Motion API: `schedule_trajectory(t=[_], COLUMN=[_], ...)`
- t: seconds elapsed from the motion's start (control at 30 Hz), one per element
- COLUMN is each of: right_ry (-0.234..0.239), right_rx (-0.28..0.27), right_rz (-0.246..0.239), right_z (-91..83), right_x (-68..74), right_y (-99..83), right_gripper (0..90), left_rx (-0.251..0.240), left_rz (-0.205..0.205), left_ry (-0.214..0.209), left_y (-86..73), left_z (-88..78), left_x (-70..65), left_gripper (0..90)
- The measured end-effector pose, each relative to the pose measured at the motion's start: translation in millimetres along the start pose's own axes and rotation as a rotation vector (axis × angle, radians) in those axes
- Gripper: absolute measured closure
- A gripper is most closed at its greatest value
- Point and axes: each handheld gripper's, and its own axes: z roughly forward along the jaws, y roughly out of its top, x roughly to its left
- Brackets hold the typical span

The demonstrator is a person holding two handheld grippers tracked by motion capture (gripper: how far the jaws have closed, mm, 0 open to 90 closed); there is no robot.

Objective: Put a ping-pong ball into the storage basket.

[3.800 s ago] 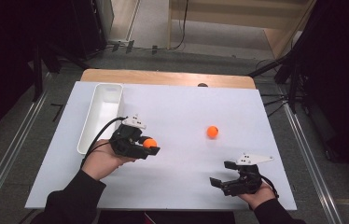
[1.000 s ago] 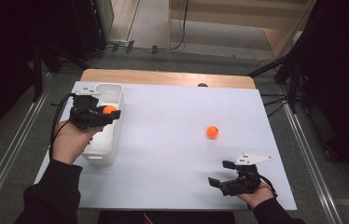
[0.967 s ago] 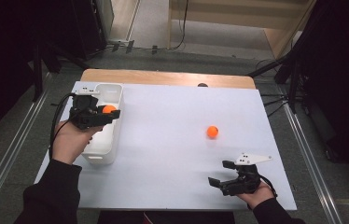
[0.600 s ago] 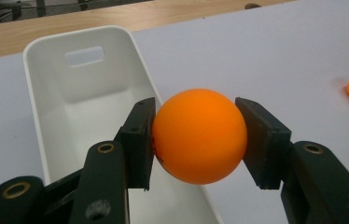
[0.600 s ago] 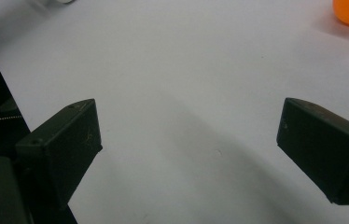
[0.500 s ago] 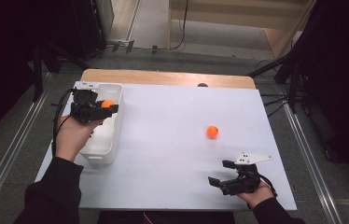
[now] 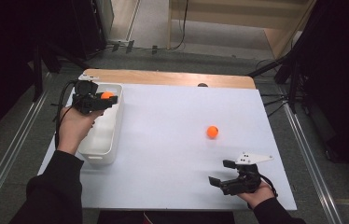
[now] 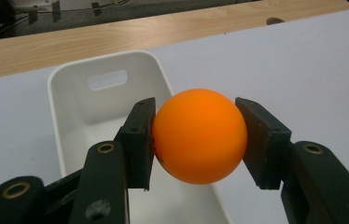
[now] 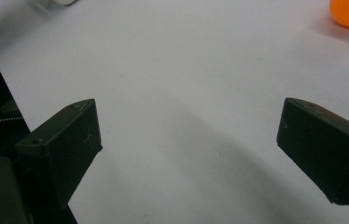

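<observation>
Left gripper view: fingers (image 8: 137,140) clamp ball (image 8: 199,135) over tray (image 8: 70,100).

This looks like a test lab. A white table (image 7: 172,154) stands on grey carpet (image 7: 18,154), with metal rails (image 7: 4,163), black stands (image 7: 39,60) and cables (image 7: 177,28) around it.

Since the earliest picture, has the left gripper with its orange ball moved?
Yes. The left gripper, shut on the orange ball, went from the open table up to the far end of the white bin.
</observation>
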Motion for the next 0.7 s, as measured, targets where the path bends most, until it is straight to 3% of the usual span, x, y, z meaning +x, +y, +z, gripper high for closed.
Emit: schedule_trajectory(t=[0.3, 0.43, 0.7], right_ry=[-0.006, -0.006, -0.005], right_rx=[-0.004, -0.005, -0.004], right_rz=[0.002, 0.008, 0.007], right_z=[0.2, 0.0, 0.3], right_x=[-1.4, -1.5, -1.8], right_y=[-0.2, -0.2, 0.0], right_gripper=[5.1, 5.1, 5.0], left_rx=[-0.002, -0.005, -0.042], left_rz=[-0.031, -0.023, -0.05], left_ry=[-0.005, 0.011, 0.044], left_y=[7.1, 7.4, 7.8], left_z=[14.5, 22.3, 35.1], left_x=[6.7, 7.0, 15.1], left_gripper=[50.7, 50.7, 50.6])
